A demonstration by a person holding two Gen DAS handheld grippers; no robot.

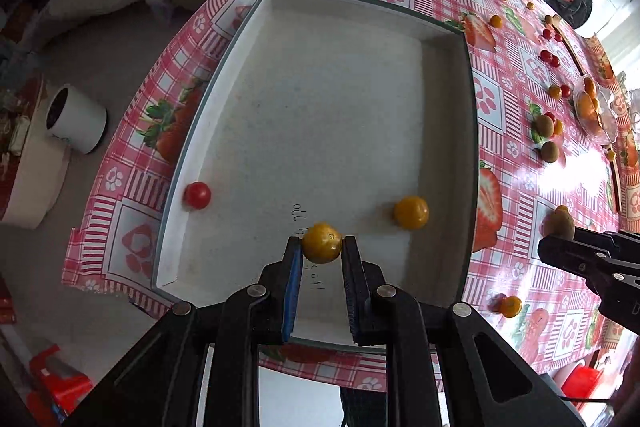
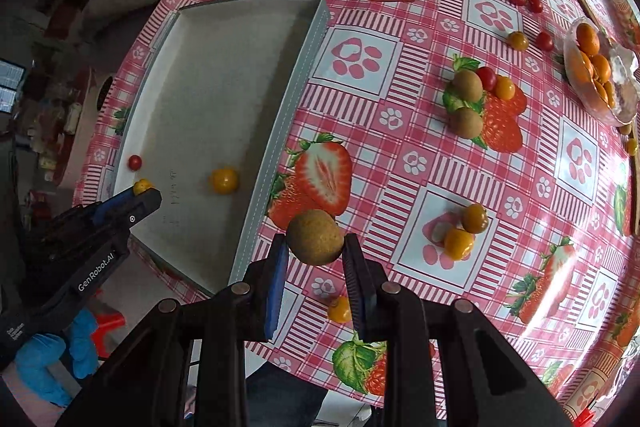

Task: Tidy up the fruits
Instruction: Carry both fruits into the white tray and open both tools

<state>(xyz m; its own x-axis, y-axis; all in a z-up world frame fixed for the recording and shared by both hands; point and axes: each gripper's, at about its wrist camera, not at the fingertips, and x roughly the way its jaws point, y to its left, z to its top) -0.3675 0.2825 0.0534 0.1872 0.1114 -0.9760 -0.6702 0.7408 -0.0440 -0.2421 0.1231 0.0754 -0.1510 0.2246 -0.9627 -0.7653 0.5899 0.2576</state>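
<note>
My left gripper [image 1: 321,245] is shut on a small yellow tomato [image 1: 322,242], held above the near part of a grey rectangular tray [image 1: 448,131]. A red cherry tomato [image 1: 197,195] and another yellow tomato [image 1: 411,212] lie inside that tray. My right gripper [image 2: 315,241] is shut on a brown kiwi [image 2: 315,235], hanging over the tablecloth just right of the tray [image 2: 276,131]. In the right wrist view the left gripper [image 2: 144,191] shows at the tray's near left corner, with its yellow tomato [image 2: 142,185] in its tips. The right gripper with its kiwi [image 1: 559,223] enters the left wrist view from the right.
Loose fruit is scattered on the strawberry tablecloth [image 2: 360,67]: two kiwis [image 2: 468,87], yellow tomatoes [image 2: 464,231], red cherry tomatoes [image 2: 524,1]. A glass bowl [image 2: 624,83] with orange fruits stands far right. A white bin [image 1: 76,119] sits on the floor. A blue-gloved hand [image 2: 52,359] holds the left gripper.
</note>
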